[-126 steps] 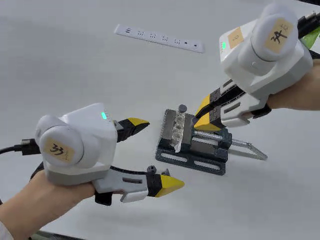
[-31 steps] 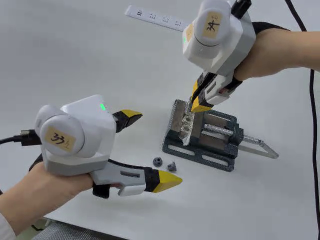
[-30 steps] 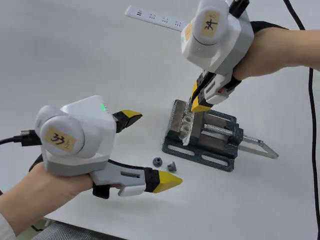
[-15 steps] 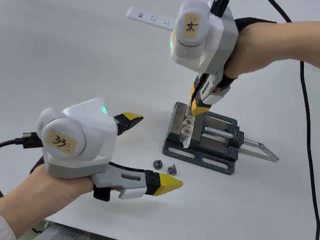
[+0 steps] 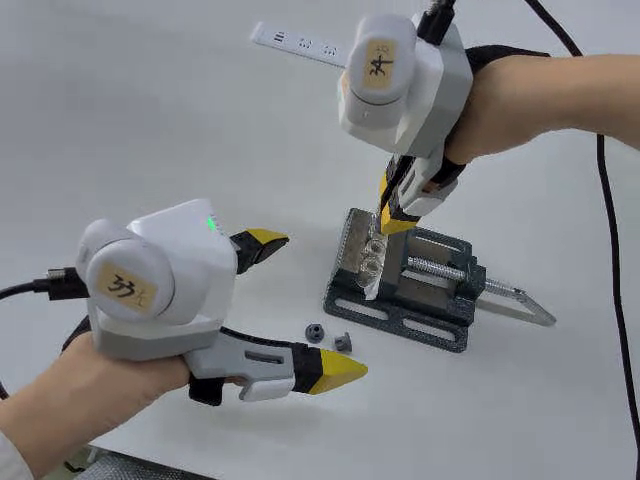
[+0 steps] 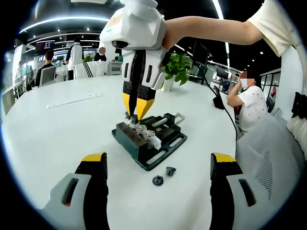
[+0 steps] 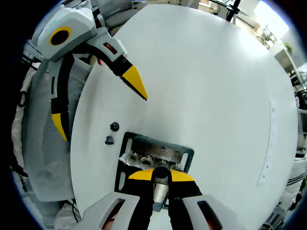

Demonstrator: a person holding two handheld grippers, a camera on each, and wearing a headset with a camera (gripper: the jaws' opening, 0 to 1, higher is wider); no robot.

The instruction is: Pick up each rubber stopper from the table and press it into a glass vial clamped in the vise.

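A dark rubber stopper (image 7: 161, 170) is sitting pinched between the yellow tips of the right gripper (image 7: 161, 176), whose jaws are pressing on it from both sides. It is hanging right over the far end of the row of glass vials (image 5: 370, 260); whether it is touching a vial's mouth I cannot tell. The vials are standing clamped in a dark vise (image 5: 415, 295) on the white table (image 5: 150, 120), and the right gripper is pointing steeply down at them from above. A loose stopper (image 5: 315, 332) and another stopper (image 5: 343, 342) are lying close together on the table, just in front of the vise base. Nearer the person, the left gripper (image 5: 310, 304) is hovering above the table with its jaws spread wide, gripping nothing and aiming toward the vise. A white power strip (image 5: 300, 42) is lying at the far side.
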